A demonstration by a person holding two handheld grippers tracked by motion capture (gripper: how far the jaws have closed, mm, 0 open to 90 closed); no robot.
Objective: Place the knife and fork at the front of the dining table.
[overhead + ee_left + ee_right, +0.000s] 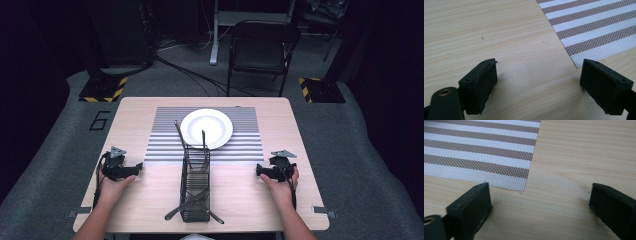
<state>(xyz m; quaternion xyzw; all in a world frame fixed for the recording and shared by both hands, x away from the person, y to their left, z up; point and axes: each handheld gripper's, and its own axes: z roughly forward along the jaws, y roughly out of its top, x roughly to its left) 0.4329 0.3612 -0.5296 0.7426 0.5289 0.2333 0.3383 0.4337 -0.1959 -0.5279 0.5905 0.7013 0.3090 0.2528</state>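
Left hand-held gripper (137, 169): jaws apart, empty, over the pale wooden surface (135, 112).
Right hand-held gripper (259, 170): jaws apart, empty.
Black wire caddy (195, 192): between both, near the striped woven placemat (165, 132).

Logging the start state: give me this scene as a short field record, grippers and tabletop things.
left gripper: jaws open, nothing between them, resting on bare wood by the mat's near left corner
right gripper: jaws open, empty, on wood by the mat's near right corner
placemat: striped, flat, at mid table
plate: white, on the placemat, looks empty
wire caddy: black, between the two grippers, its far end on the mat
utensils: dark handles sticking out of the caddy's near end
table: light wood
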